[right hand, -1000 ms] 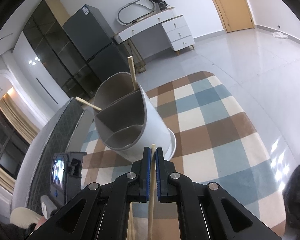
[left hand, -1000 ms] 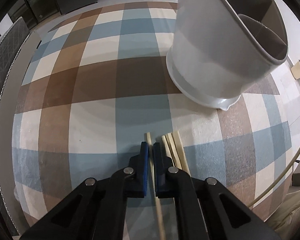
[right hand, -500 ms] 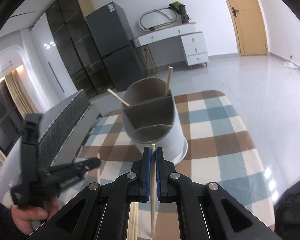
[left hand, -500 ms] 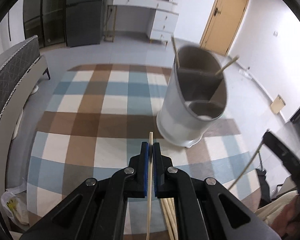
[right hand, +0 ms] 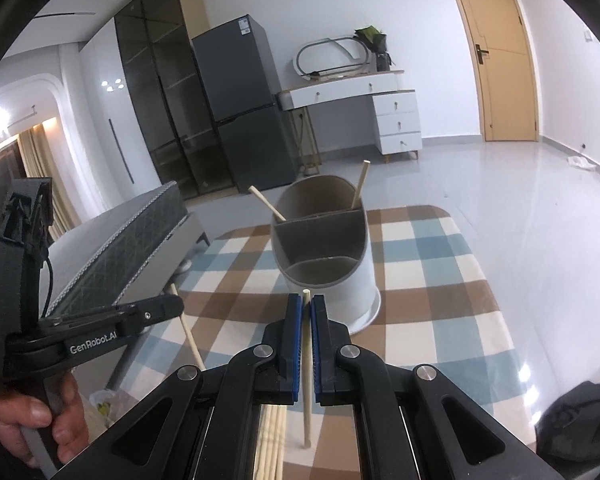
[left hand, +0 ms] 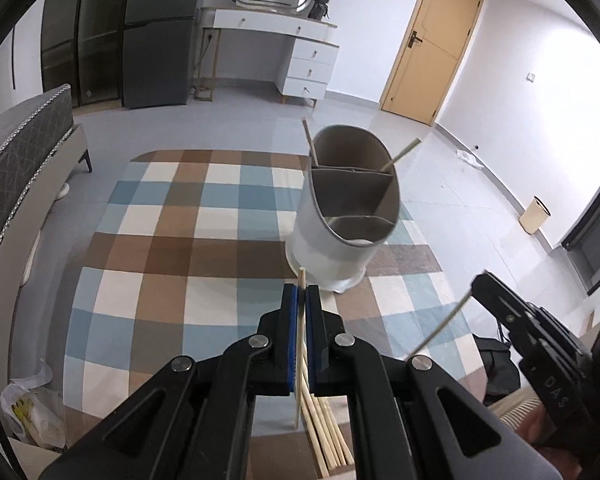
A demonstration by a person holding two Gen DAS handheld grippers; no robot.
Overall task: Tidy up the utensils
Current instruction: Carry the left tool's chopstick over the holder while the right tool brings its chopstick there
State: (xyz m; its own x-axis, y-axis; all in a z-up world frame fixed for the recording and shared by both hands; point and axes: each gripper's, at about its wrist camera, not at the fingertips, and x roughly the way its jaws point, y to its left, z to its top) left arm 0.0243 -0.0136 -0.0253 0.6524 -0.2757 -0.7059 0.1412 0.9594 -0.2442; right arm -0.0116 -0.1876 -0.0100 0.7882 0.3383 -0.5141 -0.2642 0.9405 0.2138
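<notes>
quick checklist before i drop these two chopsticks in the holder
1. Left gripper shut on its chopstick: ok.
2. Right gripper shut on its chopstick: ok.
3. Holder upright on the rug: ok.
4. Back compartment, already holding two chopsticks, has space: ok.
5. Either gripper above the holder's rim: not ok, both short of it.
6. Spare chopsticks below clear of the held ones: cannot tell.

I saw a smooth white plastic holder (left hand: 328, 252), thin pale wooden sticks (right hand: 307, 364), a soft checked cloth rug (left hand: 172, 248) and a shiny grey floor (right hand: 500, 184).
</notes>
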